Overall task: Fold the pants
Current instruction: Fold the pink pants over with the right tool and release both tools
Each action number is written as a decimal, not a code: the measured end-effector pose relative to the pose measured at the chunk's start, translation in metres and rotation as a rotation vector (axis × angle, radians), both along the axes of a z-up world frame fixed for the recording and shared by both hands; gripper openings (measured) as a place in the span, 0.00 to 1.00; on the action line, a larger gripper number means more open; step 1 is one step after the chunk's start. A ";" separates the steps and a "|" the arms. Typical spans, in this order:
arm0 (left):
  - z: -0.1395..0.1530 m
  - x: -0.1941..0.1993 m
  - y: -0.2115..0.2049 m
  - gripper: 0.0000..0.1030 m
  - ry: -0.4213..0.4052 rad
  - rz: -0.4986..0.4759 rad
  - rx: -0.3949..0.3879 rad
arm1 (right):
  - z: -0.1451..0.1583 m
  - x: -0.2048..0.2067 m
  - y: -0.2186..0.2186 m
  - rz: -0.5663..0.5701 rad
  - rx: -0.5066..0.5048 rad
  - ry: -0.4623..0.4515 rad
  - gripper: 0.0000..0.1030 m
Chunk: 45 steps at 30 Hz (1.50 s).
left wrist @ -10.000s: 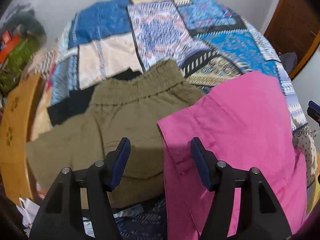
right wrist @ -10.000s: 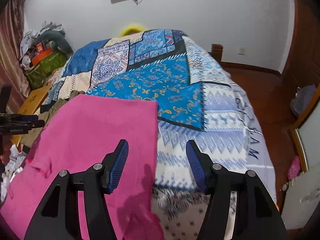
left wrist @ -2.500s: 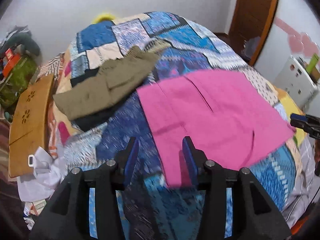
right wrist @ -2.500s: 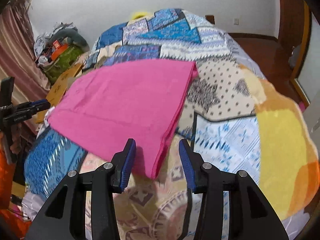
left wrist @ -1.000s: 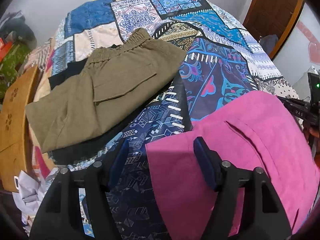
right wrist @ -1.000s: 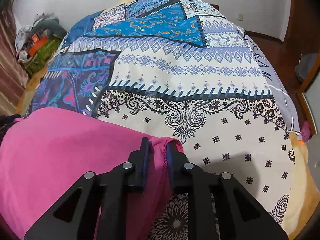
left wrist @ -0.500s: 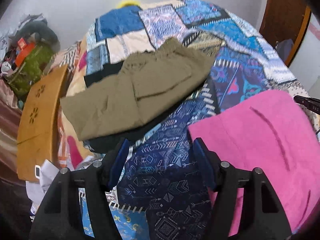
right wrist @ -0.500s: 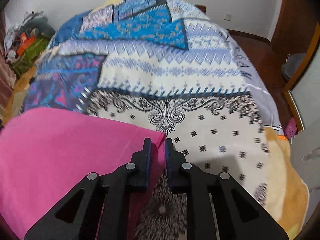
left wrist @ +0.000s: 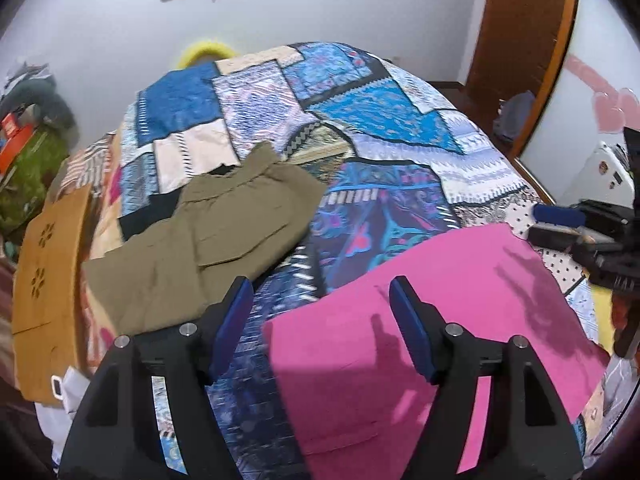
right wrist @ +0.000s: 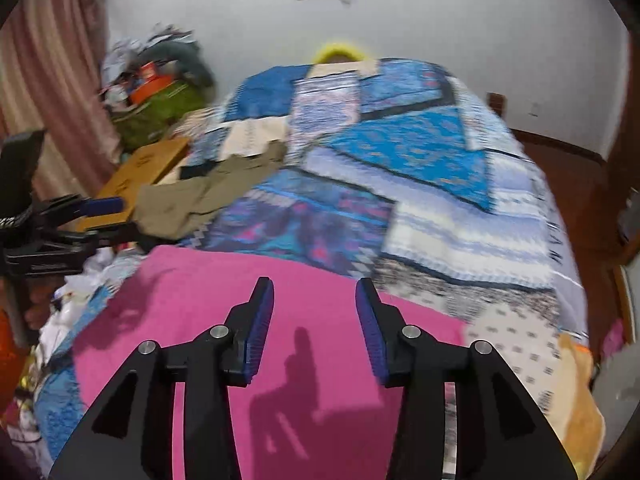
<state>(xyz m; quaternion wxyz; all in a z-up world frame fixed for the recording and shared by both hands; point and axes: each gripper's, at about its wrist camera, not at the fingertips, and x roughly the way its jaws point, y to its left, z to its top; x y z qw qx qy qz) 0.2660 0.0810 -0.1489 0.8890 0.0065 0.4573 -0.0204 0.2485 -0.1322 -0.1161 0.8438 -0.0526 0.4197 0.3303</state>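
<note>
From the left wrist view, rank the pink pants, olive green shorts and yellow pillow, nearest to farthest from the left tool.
1. Pink pants, spread directly beneath the left tool, to its right.
2. Olive green shorts, ahead on the left.
3. Yellow pillow, at the bed's far end.

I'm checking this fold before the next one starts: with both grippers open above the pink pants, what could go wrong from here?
The pink pants lie near the bed's foot edge, so a careless tug might slide them off the patchwork quilt. The olive pants lie close by; the left gripper could snag them. The right gripper hovers over mid-cloth, so closing there may bunch fabric.
</note>
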 end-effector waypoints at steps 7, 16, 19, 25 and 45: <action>-0.040 0.017 -0.013 0.75 0.125 -0.032 -0.013 | -0.037 -0.004 0.048 0.111 -0.035 0.097 0.68; -0.061 0.008 -0.004 0.86 0.172 -0.027 -0.081 | -0.058 -0.015 0.051 0.199 -0.125 0.115 0.73; -0.057 -0.003 -0.008 0.86 0.154 -0.041 -0.044 | -0.059 -0.020 0.037 0.183 -0.118 0.126 0.73; -0.051 -0.035 -0.012 0.86 0.115 -0.062 0.044 | -0.060 -0.035 0.004 0.108 -0.101 0.140 0.74; -0.042 -0.106 0.002 0.86 0.076 0.033 0.048 | -0.055 -0.099 -0.076 -0.114 -0.037 0.164 0.74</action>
